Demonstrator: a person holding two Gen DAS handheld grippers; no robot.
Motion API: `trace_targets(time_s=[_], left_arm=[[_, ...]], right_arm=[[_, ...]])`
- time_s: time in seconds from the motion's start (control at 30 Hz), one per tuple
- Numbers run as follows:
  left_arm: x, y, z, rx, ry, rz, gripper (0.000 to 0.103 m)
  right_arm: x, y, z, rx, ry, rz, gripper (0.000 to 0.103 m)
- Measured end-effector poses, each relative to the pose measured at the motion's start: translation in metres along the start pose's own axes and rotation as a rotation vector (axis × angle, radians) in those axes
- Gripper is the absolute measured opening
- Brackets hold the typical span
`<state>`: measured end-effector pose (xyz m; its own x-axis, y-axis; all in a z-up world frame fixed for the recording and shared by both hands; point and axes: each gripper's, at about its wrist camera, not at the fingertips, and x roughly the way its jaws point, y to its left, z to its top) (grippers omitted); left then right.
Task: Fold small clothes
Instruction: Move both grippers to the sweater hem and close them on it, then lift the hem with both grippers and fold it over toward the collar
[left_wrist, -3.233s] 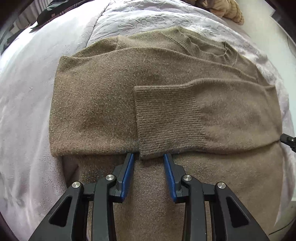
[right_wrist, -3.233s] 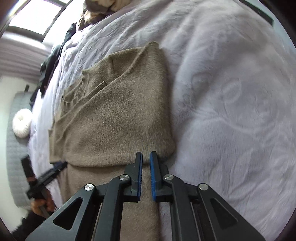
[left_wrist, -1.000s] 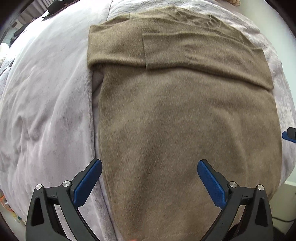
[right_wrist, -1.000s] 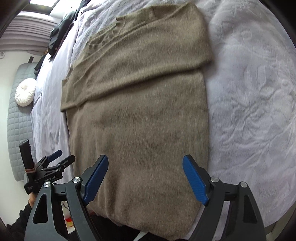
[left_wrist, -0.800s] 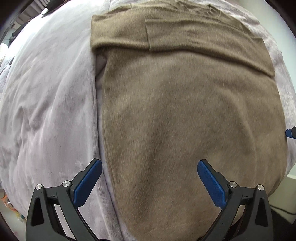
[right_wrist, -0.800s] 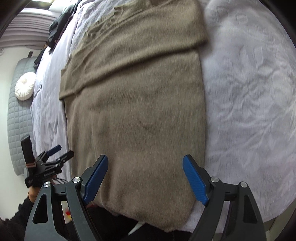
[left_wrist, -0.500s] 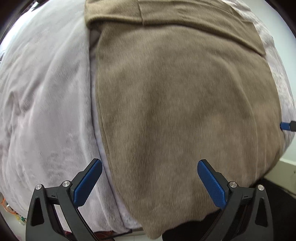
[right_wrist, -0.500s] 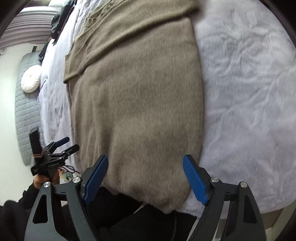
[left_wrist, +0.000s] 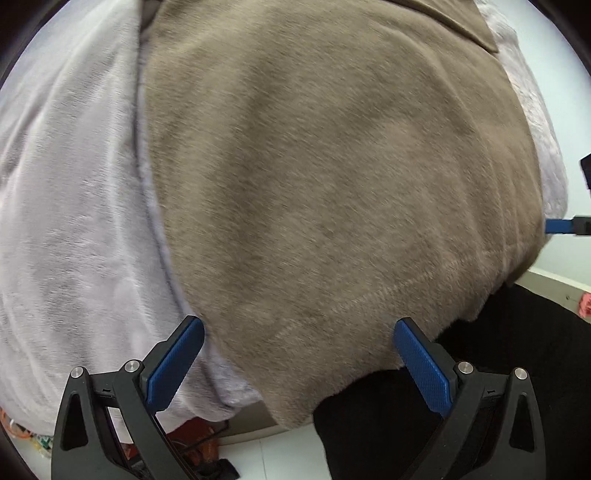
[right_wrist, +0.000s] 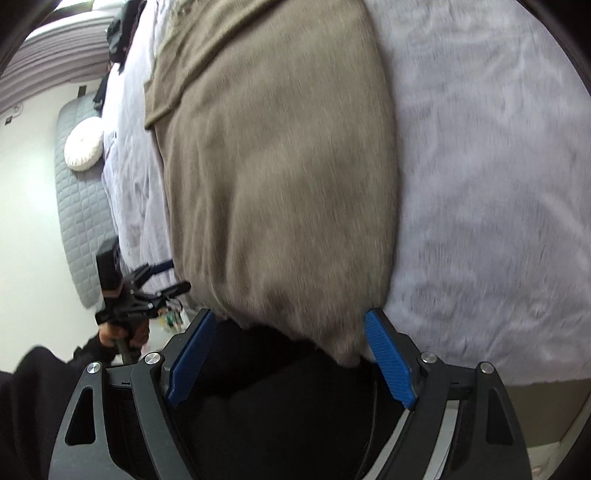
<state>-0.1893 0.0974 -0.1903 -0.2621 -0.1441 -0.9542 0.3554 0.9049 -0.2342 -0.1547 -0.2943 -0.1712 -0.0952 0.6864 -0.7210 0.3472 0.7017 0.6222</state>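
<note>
Sweater laid flat on bed, sleeves already folded in, hem overhanging edge. Left gripper and right gripper spread wide, empty, poised at hem. Hem-to-collar fold judged outstanding.

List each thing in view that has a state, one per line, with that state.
Brown sweater: flat on the bed, sleeves folded across its top, bottom hem hanging over the bed's edge.
Left gripper: open, hem corner between its jaws, nothing gripped.
Right gripper: open, other hem corner between its jaws, nothing gripped.
Lilac bed cover: spread, lightly wrinkled.
</note>
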Motion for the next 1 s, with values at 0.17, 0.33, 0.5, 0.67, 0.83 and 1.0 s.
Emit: trace_targets(time_s=[0.17, 0.33, 0.5, 0.67, 0.83, 1.0], left_arm=[[0.017, -0.008, 0.003, -0.009, 0.028, -0.037, 0.103], [0.02, 0.018, -0.009, -0.051, 0.026, -0.086, 0.103], [0.006, 0.041, -0.014, -0.052, 0.021, -0.091, 0.102], [-0.007, 0.042, 0.004, -0.06, 0.003, -0.103, 0.062], [-0.026, 0.042, 0.001, -0.077, -0.02, -0.172, 0.014], [-0.049, 0.058, 0.006, -0.139, -0.085, -0.3, 0.014]], right_arm=[[0.027, -0.007, -0.006, 0.033, 0.034, 0.01, 0.085], [0.045, 0.0, -0.003, 0.041, 0.044, 0.055, 0.085], [0.051, -0.006, -0.002, 0.089, 0.035, 0.1, 0.085], [0.055, -0.007, -0.004, 0.1, 0.041, 0.109, 0.049], [0.052, 0.008, -0.008, 0.018, 0.056, 0.154, 0.007], [0.027, 0.026, 0.0, 0.016, -0.037, 0.333, 0.007]])
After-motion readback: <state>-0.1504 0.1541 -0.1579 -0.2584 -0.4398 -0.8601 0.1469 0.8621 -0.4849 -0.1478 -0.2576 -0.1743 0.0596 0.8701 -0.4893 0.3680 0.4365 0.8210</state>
